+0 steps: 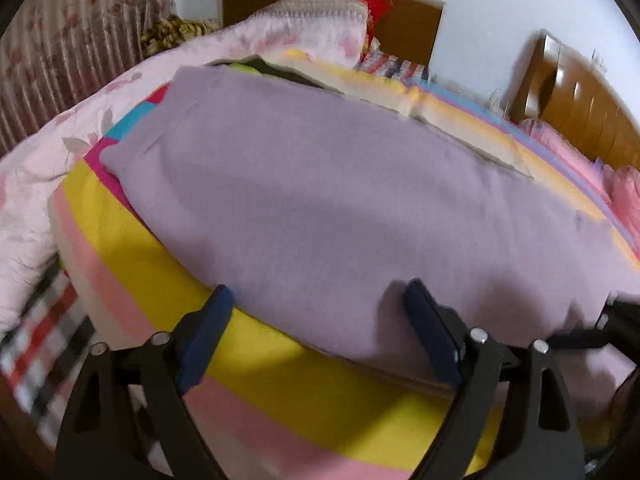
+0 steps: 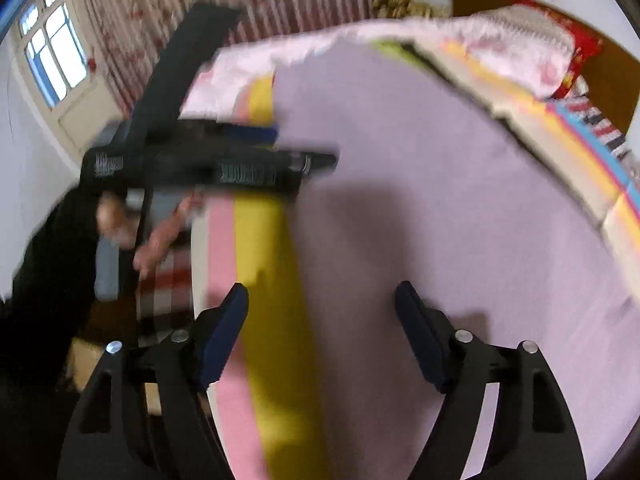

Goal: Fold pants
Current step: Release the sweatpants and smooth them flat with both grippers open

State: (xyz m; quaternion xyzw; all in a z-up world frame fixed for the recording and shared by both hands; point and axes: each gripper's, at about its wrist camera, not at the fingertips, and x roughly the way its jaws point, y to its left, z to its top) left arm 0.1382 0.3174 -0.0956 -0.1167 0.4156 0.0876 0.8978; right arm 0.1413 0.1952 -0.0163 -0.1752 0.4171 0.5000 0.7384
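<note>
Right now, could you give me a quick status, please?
Left gripper open, right gripper open. Purple pants flat on striped bed. Nothing in the way.

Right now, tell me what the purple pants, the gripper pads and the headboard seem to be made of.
Purple pants: soft matte fabric, maybe cotton knit; it lies limp with gentle creases and no shine.
Pads on the left hand-held gripper: dark blue, dull, probably rubber or foam; blur leaves that open.
Headboard: brown wood or wood veneer, smooth-looking.
</note>
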